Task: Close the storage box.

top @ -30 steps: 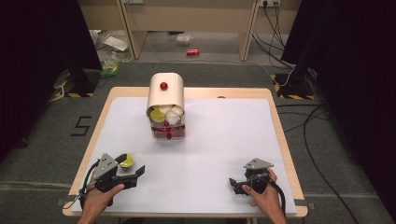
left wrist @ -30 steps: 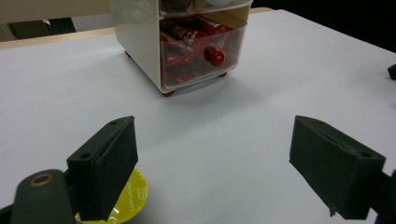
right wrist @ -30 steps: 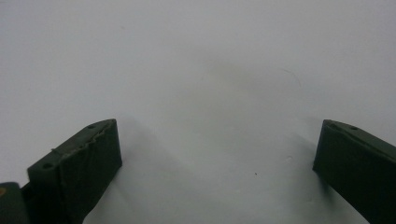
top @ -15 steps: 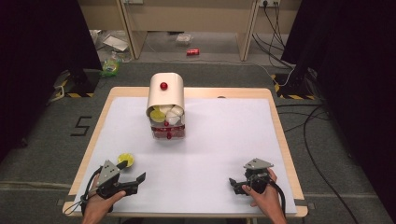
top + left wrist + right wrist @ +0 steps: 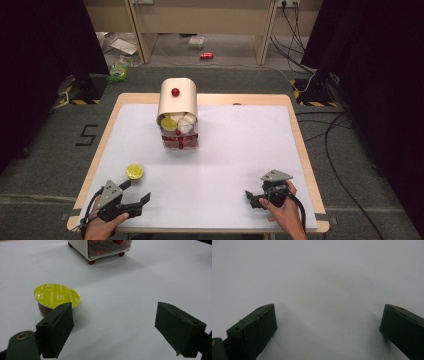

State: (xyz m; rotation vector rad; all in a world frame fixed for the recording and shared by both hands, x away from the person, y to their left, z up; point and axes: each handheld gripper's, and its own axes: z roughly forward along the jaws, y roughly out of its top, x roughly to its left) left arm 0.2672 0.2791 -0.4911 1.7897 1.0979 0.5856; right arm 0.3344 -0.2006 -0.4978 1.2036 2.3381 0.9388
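Left gripper view: yellow-lidded capsule (image 5: 57, 298) sits upright on bench (image 5: 120, 305) at ten o'clock beyond left tool (image 5: 120, 335), jaws spread, empty; likely light, foil fragile, best pinched across its rigid cup wall.

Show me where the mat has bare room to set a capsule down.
The widest bare stretch runs between the left gripper and the right gripper, in front of the capsule dispenser. The mat's right half is bare too. It is tighter near the left edge, around the yellow capsule.
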